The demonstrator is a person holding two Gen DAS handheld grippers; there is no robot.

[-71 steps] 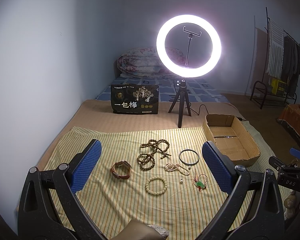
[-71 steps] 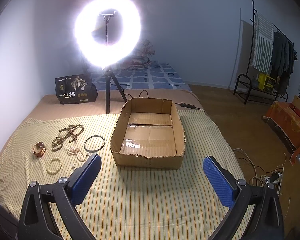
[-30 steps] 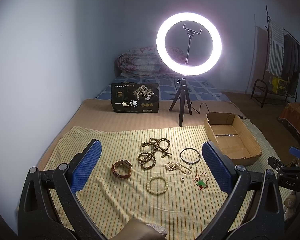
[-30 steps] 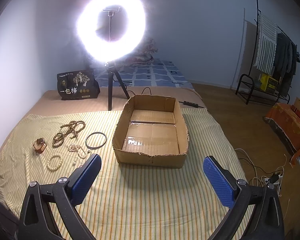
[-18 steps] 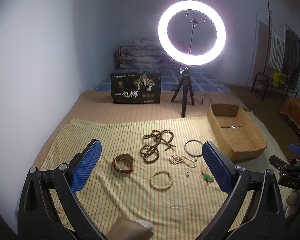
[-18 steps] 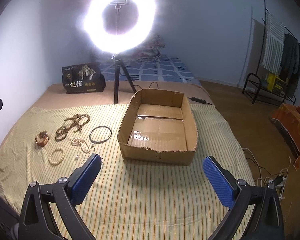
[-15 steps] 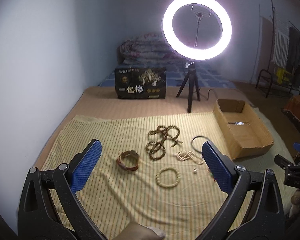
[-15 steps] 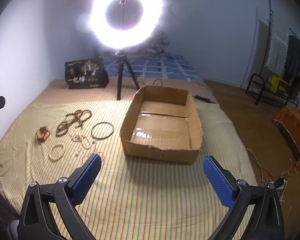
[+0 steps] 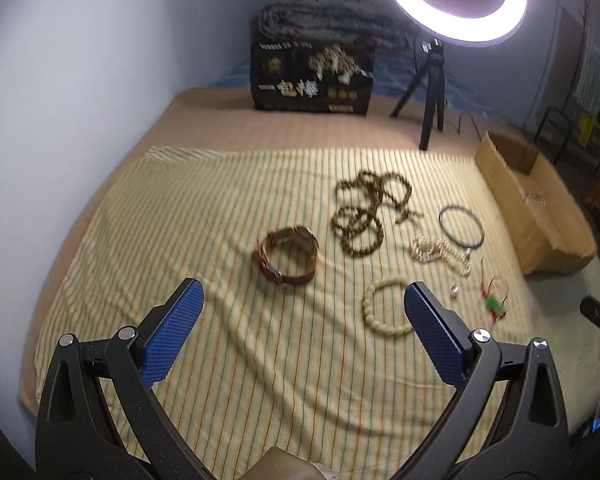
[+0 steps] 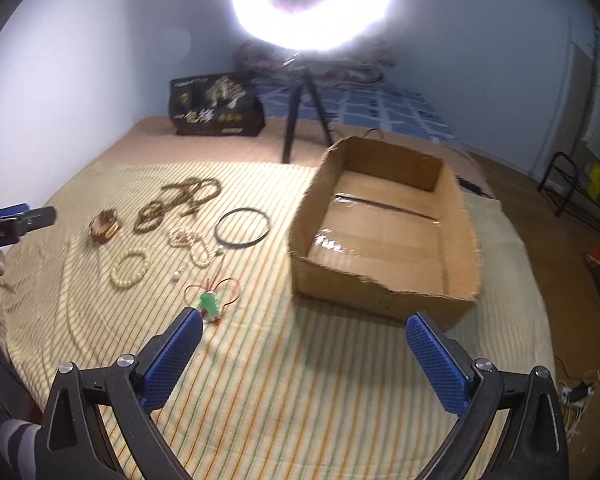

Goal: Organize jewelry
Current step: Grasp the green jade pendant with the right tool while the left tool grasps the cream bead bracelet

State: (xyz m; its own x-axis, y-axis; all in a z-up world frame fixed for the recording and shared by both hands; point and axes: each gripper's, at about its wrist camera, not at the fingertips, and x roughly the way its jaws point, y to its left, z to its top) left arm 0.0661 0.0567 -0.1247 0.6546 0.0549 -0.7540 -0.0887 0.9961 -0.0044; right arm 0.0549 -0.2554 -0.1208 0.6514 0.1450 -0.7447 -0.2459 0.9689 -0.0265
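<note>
Jewelry lies spread on a striped cloth (image 9: 220, 208): a brown leather bracelet (image 9: 286, 255), a tangle of dark wooden beads (image 9: 366, 210), a pearl strand (image 9: 440, 253), a black bangle (image 9: 461, 226), a cream bead bracelet (image 9: 386, 312) and a green pendant on red cord (image 9: 493, 302). My left gripper (image 9: 300, 312) hangs open above the cloth, just short of the leather bracelet. An empty cardboard box (image 10: 384, 232) stands to the right. My right gripper (image 10: 300, 338) is open in front of the box, its left pad beside the green pendant (image 10: 209, 304).
A ring light on a tripod (image 9: 434, 92) stands behind the cloth, with a black printed bag (image 9: 312, 78) to its left. A wall runs along the left. A clothes rack (image 10: 576, 192) and floor cables (image 10: 580, 392) are off to the right.
Both grippers have moved forward and down toward the cloth; the jewelry and box look larger and closer. Both stay open and hold nothing.
</note>
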